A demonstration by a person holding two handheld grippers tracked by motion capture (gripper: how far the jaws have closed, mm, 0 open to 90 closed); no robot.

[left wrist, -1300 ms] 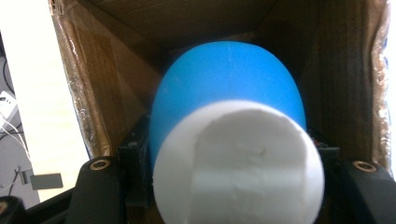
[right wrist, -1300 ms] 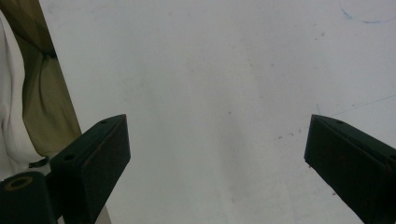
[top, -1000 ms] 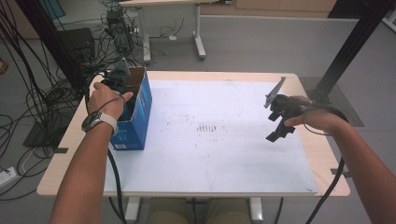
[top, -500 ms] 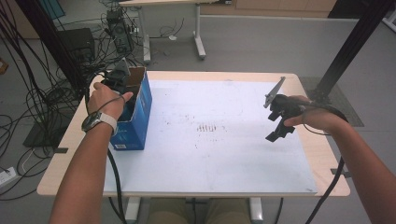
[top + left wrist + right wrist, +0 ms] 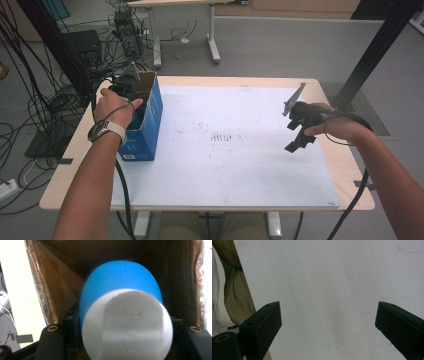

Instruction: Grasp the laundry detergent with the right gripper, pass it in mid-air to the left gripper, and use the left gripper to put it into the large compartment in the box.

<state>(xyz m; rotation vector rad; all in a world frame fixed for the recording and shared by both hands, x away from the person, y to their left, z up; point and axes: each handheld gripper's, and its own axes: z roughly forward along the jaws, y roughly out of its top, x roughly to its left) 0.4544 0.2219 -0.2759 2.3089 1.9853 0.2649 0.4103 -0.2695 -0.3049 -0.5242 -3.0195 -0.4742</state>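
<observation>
I've got the L gripper (image 5: 131, 89) down in the cardboard box (image 5: 150, 117) at the counter's (image 5: 250, 190) left edge, jaws pinching a blue bottle w/ white cap (image 5: 127, 325). I'd lift straight up, clear of the box walls. R gripper (image 5: 299, 131) hovers over the mat, jaws spread wide, holding nothing.
</observation>
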